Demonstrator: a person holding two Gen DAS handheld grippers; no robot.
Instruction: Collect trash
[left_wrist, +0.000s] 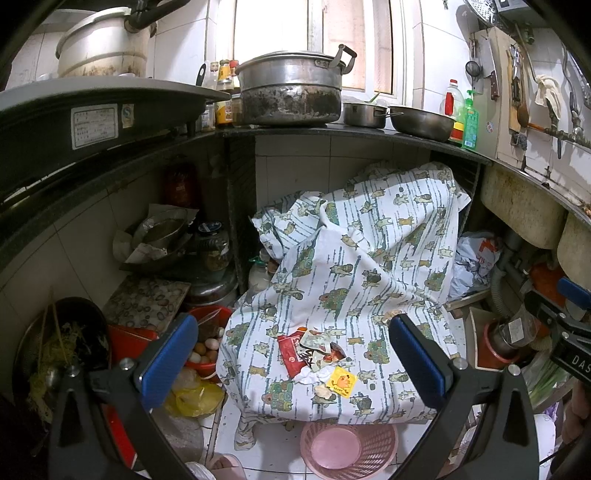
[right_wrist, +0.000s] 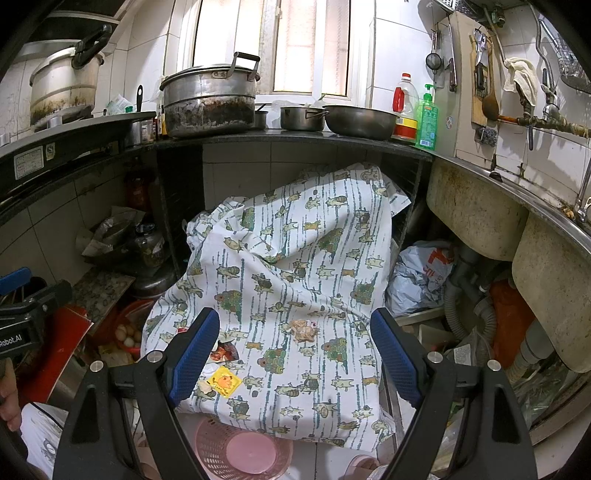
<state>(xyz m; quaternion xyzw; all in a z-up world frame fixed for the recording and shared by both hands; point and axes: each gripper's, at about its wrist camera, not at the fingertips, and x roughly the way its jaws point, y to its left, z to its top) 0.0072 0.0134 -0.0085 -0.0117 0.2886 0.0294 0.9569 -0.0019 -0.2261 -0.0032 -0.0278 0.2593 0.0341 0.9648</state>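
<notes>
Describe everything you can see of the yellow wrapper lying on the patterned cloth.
The yellow wrapper is a small, flat, roughly square packet, glossy like plastic or foil, printed with an orange cartoon figure and dark lettering too small to read. It lies tilted like a diamond on the patterned cloth, near its front edge, above the pink basket. A pale scrap touches its lower left corner; torn red wrappers lie just behind. No gripper touches it.

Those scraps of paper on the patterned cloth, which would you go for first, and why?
Probably ease the left gripper down onto the red torn wrapper. It lies right between those open jaws, nothing is held yet, and the pink basket waits just below the patterned cloth. The right gripper is open too.
</notes>
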